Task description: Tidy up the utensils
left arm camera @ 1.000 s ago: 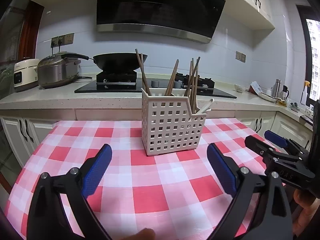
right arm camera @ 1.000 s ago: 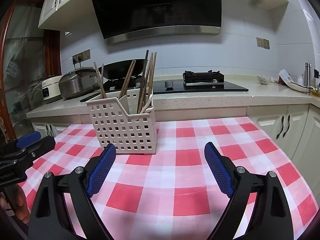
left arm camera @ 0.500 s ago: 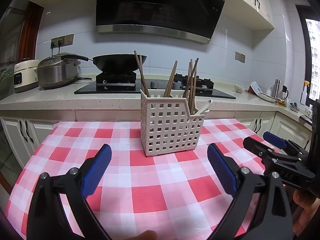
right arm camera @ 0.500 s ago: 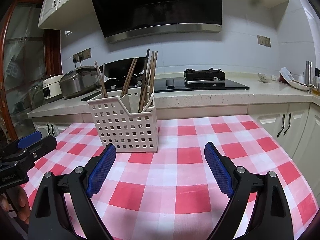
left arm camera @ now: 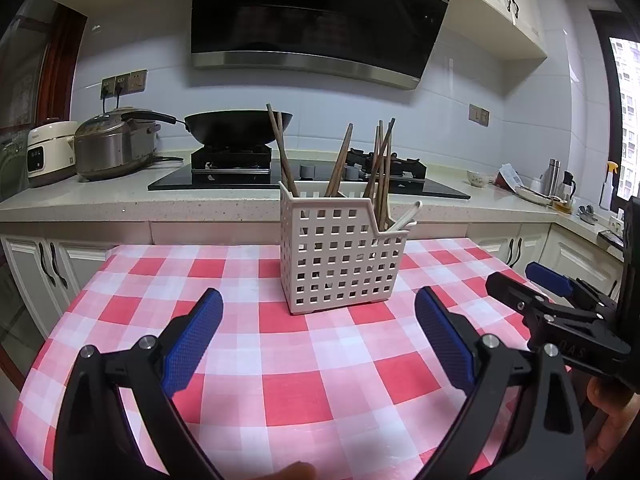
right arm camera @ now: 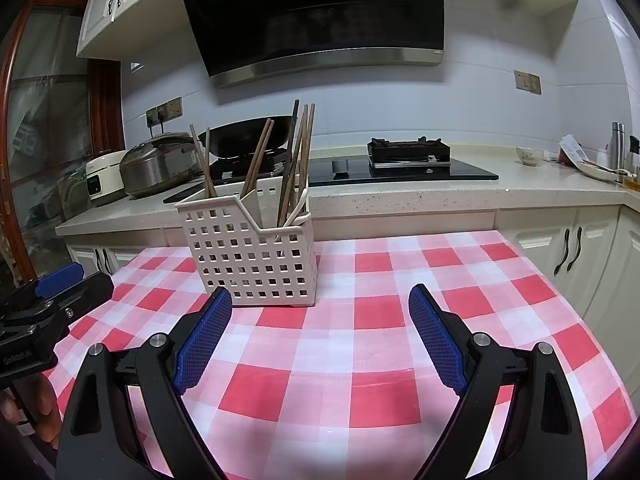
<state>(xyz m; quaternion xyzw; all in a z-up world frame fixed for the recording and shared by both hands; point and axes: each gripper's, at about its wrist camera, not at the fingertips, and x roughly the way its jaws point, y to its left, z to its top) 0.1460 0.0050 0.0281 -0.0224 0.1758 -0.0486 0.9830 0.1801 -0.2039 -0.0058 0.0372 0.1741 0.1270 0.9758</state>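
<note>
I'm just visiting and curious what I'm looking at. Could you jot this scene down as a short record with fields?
Surface: table with a red and white checked cloth
Holder: white slotted basket, upright on the cloth
Contents: wooden chopsticks leaning, plus a white spoon
Left gripper: open, holding nothing
Right gripper: open, holding nothing
Behind: counter with a black wok on the stove

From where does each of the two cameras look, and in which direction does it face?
Left wrist: sits on the left gripper, faces the white caddy and stove; its own open jaws show, with the right gripper at right.
Right wrist: sits on the right gripper, faces the counter, caddy left of centre; its open jaws show, the left gripper at left.
Shared: caddy, chopsticks, checked tablecloth.
</note>
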